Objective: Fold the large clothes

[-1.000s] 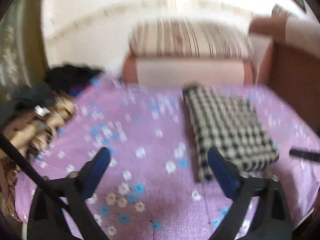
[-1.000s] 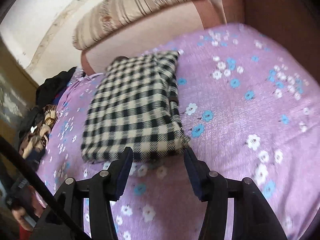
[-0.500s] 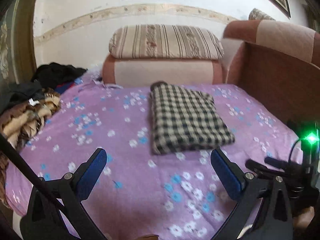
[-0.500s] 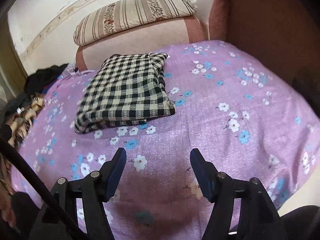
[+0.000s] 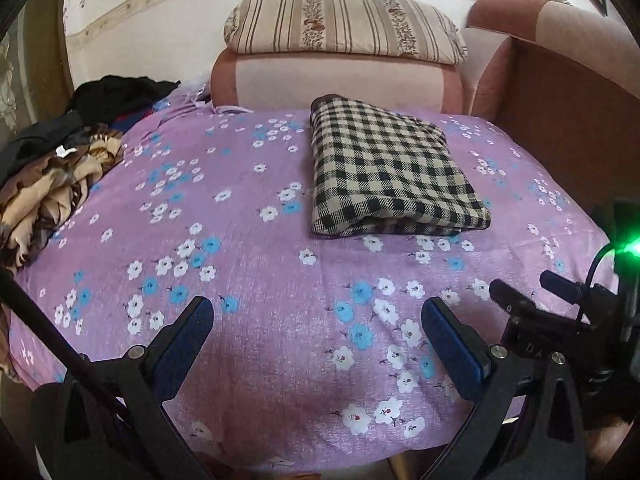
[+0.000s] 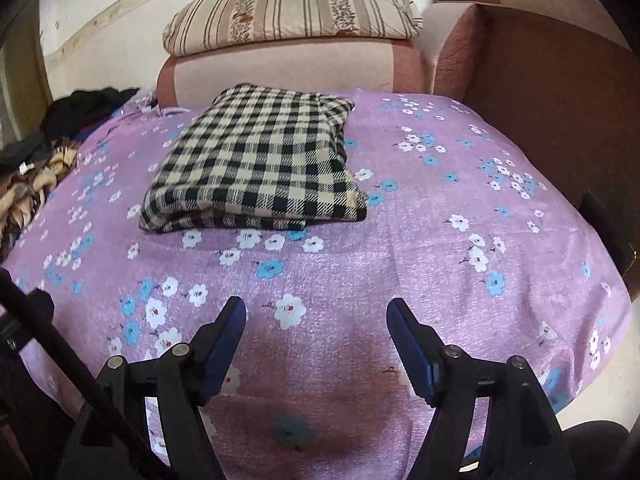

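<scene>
Two claws hung over the near edge of the bed [image 5: 280, 360], both empty. The left claw [image 5: 318, 344] stood spread wide, nothing between its blue pads, only the flowered purple sheet below. The right claw [image 6: 316, 340] was opening, its jaws already well apart and bare of cloth; it also showed at the right edge of the left wrist view. The checked garment [image 6: 256, 160] lay folded into a thick, neat block on the far half of the bed, just in front of the pink sofa back [image 5: 340, 84] with its striped pillow [image 5: 344, 24], and well apart from both claws. By the look of it, that piece was done and the step in hand was the gap between garments: letting go and turning to the next one. A heap of unfolded clothes [image 5: 52, 184], brown and tan with black items behind, sat at the bed's left edge. The next move probably called for the left claw to swing toward that heap, pinch one item by an edge, and drag it onto the bare sheet in front of the checked block, without knocking that block, so both claws could spread it flat.
</scene>
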Demonstrator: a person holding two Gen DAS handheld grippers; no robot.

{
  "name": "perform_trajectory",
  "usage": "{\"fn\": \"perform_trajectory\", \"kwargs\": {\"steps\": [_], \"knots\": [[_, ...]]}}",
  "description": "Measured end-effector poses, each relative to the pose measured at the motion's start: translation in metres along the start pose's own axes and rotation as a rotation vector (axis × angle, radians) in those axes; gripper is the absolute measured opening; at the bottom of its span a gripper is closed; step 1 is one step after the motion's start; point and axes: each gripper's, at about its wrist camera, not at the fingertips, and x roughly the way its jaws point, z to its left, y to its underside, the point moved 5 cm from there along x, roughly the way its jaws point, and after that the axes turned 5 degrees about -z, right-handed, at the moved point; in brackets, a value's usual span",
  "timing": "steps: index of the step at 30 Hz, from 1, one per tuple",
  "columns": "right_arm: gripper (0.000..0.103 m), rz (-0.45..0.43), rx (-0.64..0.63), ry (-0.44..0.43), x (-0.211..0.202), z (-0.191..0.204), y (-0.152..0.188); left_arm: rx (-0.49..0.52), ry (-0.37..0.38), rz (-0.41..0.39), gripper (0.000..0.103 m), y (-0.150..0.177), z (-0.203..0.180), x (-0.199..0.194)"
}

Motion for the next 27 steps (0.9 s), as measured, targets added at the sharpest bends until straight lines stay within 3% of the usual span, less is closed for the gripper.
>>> {"fn": "perform_trajectory", "kwargs": {"steps": [27], "knots": [[0.081, 0.103, -0.143, 0.143, 0.032, 0.012, 0.015, -0.003, 0.018, 0.088, 0.103, 0.015, 0.003, 0.027]]}}
